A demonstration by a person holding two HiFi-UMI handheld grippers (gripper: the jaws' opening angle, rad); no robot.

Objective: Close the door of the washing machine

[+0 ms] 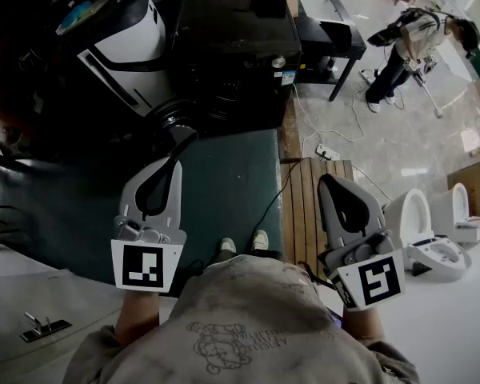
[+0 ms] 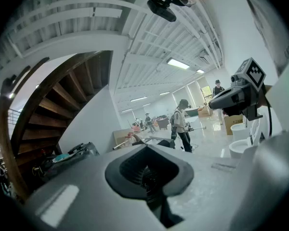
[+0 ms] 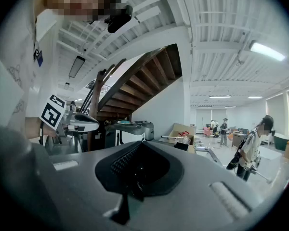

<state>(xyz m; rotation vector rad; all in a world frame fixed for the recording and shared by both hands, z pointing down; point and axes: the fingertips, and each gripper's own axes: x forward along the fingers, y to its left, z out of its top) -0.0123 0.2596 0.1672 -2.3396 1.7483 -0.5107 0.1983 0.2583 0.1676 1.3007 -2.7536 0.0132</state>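
The black washing machine [image 1: 236, 50] stands ahead of me in the head view. Its round door [image 1: 173, 122] looks swung out at the front left corner, though the dark picture leaves this unsure. My left gripper [image 1: 176, 160] is held upright, shut and with nothing in it, its tip just below that door. Off to the right over the wooden slats, my right gripper [image 1: 332, 180] is shut and holds nothing too. In the gripper views both sets of jaws point up into the room, so the left gripper [image 2: 149, 177] and right gripper [image 3: 137, 174] do not face the machine.
A green mat [image 1: 224, 190] lies before the machine, with wooden slats [image 1: 312, 190] and a power strip [image 1: 328, 152] to its right. A white and black appliance [image 1: 120, 38] stands at left and white toilets [image 1: 420, 230] at right. A person [image 1: 408, 46] works in the far right.
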